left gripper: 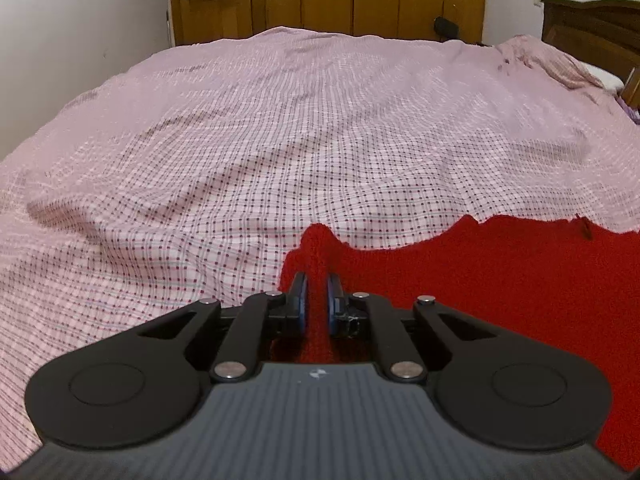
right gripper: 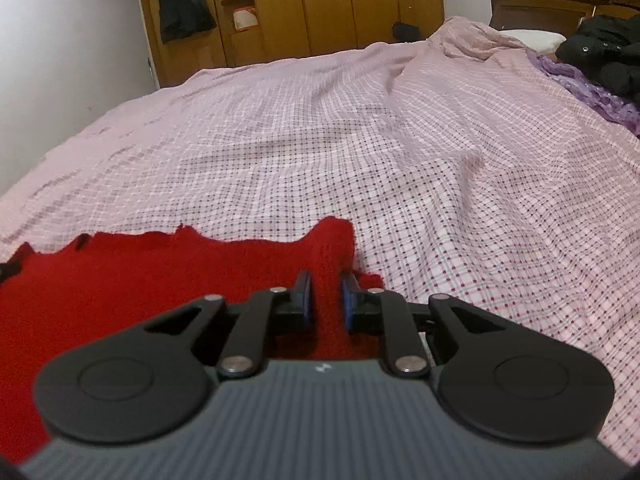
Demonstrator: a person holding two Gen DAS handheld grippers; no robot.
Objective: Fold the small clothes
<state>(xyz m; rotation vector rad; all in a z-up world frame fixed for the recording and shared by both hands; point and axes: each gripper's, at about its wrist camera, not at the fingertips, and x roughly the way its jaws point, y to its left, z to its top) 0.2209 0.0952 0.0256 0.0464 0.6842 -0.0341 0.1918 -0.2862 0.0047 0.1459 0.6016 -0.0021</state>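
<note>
- Red knit garment (left gripper: 500, 280) lies flat on the bed (left gripper: 280, 140), at the near edge, on a pink checked bedsheet (right gripper: 460, 200).
- Left tongs (left gripper: 316, 288) are clamped on the garment's left corner: a ridge of red fabric runs up between the blue pads (left gripper: 303, 300) and pokes out past the tips.
- From the left wrist view, the rest of the garment spreads right of the tongs and under them; only bare sheet to their left.
- Right tongs (right gripper: 327, 292) are pinched on the opposite, right corner; a bunched fold of red knit fills the gap between the pads (right gripper: 347, 300) and stands up beyond the tips. The gap here is a bit wider than on the left.
- From the right wrist view, the garment spreads left of the tongs, with a small flap showing just right of the right pad.
- Far edge of the garment looks uneven and wavy between the two gripped corners.
- Background: wooden wardrobe (right gripper: 320, 8) at the far end, dark clothing (right gripper: 180, 4) hanging on it, dark jacket (right gripper: 604, 52) piled near the headboard.
</note>
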